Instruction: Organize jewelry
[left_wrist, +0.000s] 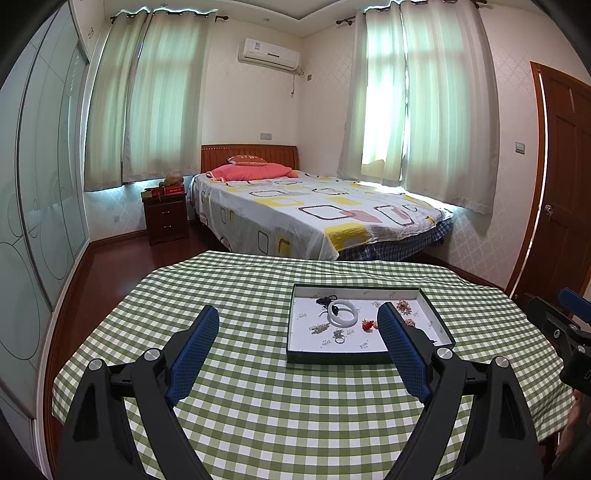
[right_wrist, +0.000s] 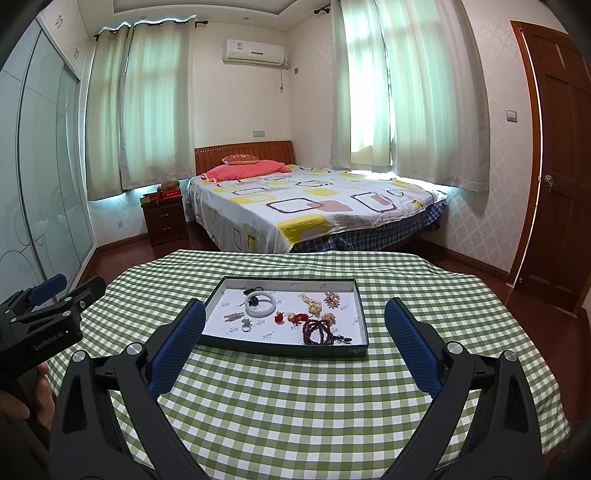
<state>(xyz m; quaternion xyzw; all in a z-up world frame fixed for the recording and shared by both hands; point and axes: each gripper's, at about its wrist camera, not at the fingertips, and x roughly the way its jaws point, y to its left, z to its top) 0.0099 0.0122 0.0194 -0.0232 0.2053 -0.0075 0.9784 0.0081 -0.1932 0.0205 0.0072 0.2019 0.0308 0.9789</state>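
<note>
**Two open grippers above a tray of jewelry**

Two handheld grippers hover over a table covered in a green-and-white checked cloth (right_wrist: 295, 406). Both have their blue-padded jaws spread wide and hold nothing. The left gripper (left_wrist: 299, 345) sits to the left of the right gripper (right_wrist: 295, 345), each back from the near edge of the tray.

A shallow rectangular tray (right_wrist: 364, 325) with a dark rim and white floor rests flat on the cloth, near the table's middle. Its long axis runs left to right across the table, with one long side facing the grippers.

Inside the tray, a white bangle (right_wrist: 260, 303) lies flat toward the back left, with a small dark piece (right_wrist: 252, 290) just behind it. Nearer the front left lie a silver ring (right_wrist: 246, 325) and a small silver clasp-like piece (right_wrist: 232, 316). Red ornaments (right_wrist: 291, 316) sit near the centre. Dark reddish-purple beads (right_wrist: 318, 332) are coiled at the front right, their tassel end pointing right. Pale beaded clusters (right_wrist: 321, 301) lie toward the back right.

Beyond the table stands a bed (right_wrist: 314, 206) with a patterned sheet.
</note>
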